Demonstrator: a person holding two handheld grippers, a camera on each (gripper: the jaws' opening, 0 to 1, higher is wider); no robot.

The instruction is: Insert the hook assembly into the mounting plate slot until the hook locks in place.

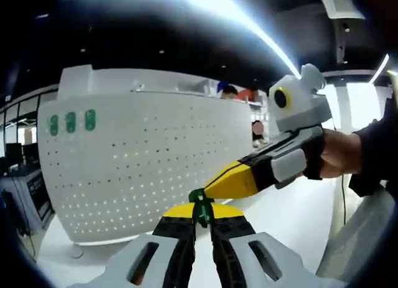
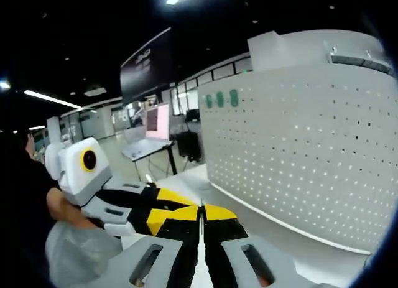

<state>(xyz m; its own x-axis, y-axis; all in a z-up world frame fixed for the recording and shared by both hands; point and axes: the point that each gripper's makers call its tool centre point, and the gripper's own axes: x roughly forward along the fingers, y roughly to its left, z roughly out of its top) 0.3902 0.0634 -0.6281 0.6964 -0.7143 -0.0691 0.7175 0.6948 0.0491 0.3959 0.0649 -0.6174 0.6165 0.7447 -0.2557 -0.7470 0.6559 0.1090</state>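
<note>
A person's left tongs (image 1: 201, 214) grip a small green hook (image 1: 200, 206) between nearly closed yellow tips, held in the air before a white perforated mounting plate (image 1: 143, 163) standing on a white table (image 1: 298, 219). The right tongs (image 2: 201, 221), jaws pressed together with nothing visible between them, touch tips with the left pair beside the hook.

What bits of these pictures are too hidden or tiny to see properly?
- Green hook, left gripper view: its lower end sits hidden between the left gripper jaws.
- Right gripper, right gripper view: anything pinched is too thin to tell.
- Pegboard holes: too small to pick out a slot.
- Three green pieces already on the pegboard: too small for their shape.
</note>
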